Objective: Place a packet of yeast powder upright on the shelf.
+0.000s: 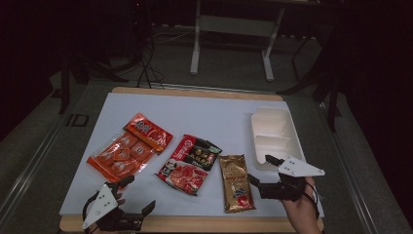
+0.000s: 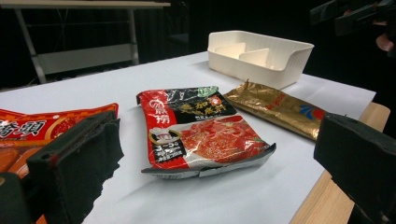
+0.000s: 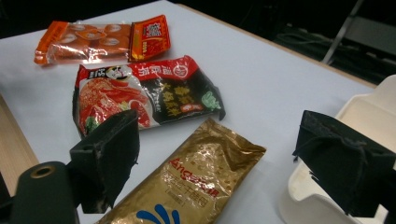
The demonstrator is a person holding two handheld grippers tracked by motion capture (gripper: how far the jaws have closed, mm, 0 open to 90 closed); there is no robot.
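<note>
Three packets lie flat on the white table (image 1: 204, 114): the orange packet (image 1: 129, 146) at the left, the red-and-black packet (image 1: 189, 163) in the middle, the gold packet (image 1: 236, 183) just beside the open right gripper (image 1: 263, 171); the left gripper (image 1: 134, 194) hangs open at the near edge, holding nothing

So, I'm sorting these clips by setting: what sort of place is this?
Probably a lab or studio set up for recording, not a home. A white table stands in a dark room, cables trail across the floor behind it, and a bare workbench frame stands beyond.
</note>
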